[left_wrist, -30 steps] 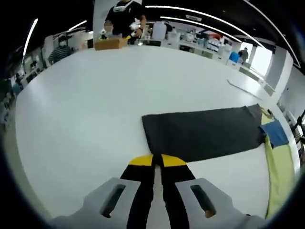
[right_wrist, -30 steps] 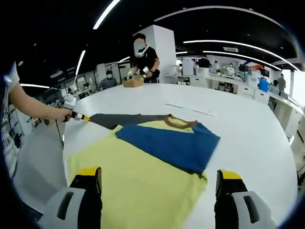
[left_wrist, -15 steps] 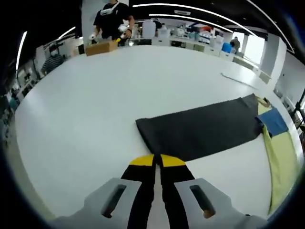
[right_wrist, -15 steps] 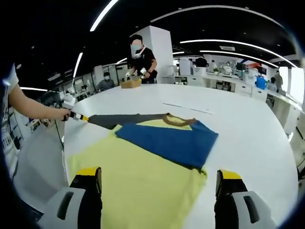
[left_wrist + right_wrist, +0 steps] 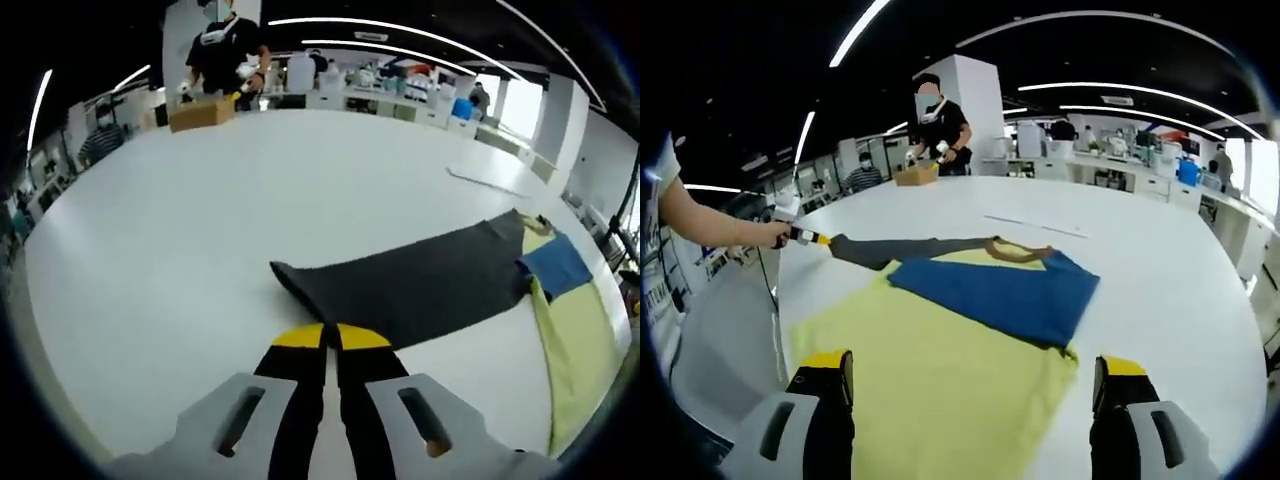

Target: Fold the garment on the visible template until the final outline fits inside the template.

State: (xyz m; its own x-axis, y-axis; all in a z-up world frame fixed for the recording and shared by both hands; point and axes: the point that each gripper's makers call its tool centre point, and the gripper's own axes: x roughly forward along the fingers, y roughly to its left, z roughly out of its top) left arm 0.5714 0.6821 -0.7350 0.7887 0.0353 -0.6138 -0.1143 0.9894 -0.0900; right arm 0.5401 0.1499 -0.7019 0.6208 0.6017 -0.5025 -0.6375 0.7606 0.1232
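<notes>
Now the left gripper [image 5: 330,338] stays clenched on the dark grey sleeve [image 5: 420,285], whose pinched end has lifted and curled since a second ago. At 12 o'clock of the wide-open right gripper [image 5: 970,385], the yellow garment [image 5: 940,385] with its folded blue sleeve [image 5: 1005,298] lies unmoved on the white table [image 5: 1160,290].

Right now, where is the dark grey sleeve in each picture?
Left gripper view: the dark grey sleeve stretches across the middle, just beyond the shut left gripper, toward the right.
Right gripper view: the sleeve lies left of centre, running from the left gripper to the shirt's collar.
Shared landmark: the blue sleeve folded over the yellow shirt.
</notes>
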